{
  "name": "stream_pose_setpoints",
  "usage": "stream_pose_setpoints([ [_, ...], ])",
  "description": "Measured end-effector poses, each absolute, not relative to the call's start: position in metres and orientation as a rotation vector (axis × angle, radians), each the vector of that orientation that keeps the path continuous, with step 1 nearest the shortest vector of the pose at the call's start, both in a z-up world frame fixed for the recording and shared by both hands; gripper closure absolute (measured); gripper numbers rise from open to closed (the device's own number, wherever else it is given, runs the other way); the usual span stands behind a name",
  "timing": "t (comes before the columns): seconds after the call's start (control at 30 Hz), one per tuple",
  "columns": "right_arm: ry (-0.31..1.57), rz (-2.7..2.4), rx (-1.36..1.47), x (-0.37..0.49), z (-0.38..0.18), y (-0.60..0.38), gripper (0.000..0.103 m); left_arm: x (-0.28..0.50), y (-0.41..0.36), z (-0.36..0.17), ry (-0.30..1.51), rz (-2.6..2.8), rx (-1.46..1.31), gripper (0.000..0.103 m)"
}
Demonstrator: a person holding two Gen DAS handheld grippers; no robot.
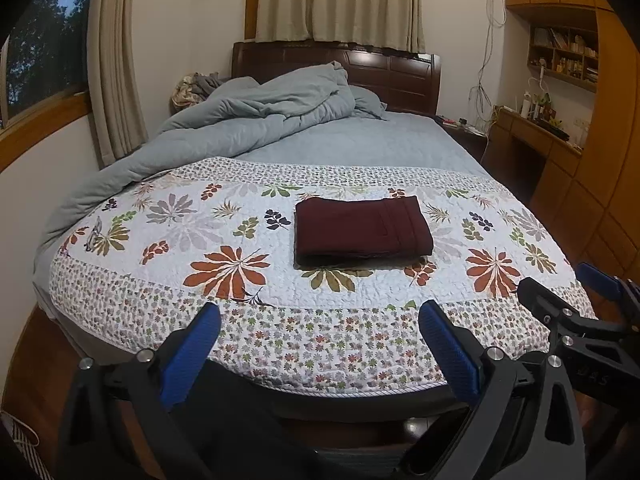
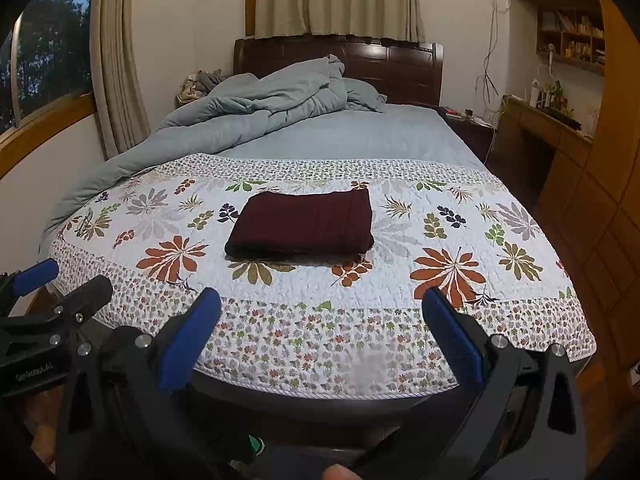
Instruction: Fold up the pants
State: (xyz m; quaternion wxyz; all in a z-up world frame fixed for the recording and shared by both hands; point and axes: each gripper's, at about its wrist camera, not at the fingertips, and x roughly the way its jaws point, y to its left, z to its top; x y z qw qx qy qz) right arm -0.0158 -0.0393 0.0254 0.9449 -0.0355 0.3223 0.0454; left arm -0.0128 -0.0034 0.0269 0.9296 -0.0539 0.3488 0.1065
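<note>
Two grippers hang off the foot of the bed, both empty with jaws spread wide: left gripper (image 1: 320,326) and right gripper (image 2: 322,312), side by side. Past them on the floral quilt (image 1: 248,328) sits the maroon pants (image 1: 362,230), folded into a neat rectangle, roughly mid-quilt. Beyond that, a grey comforter (image 1: 256,112) is bunched near the headboard (image 1: 396,70). Wall shelves (image 1: 564,56) right of the bed hold books and small stuff, too tiny to make out.

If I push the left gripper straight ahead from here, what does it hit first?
Probably the floral quilt at the foot of the bed, short of the folded pants. The open left gripper points over the quilt's edge; its height is hard to judge, so it may skim on to the pants.
</note>
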Motion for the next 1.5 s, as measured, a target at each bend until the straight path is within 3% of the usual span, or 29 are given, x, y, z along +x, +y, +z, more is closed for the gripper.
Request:
stream_pose_setpoints([
  [1.5, 0.663, 0.086, -0.074, -0.0167, 0.0208, -0.0394, 0.003, -0.0142, -0.0011, 0.0264, 0.724, 0.216, -0.109, 0.004],
])
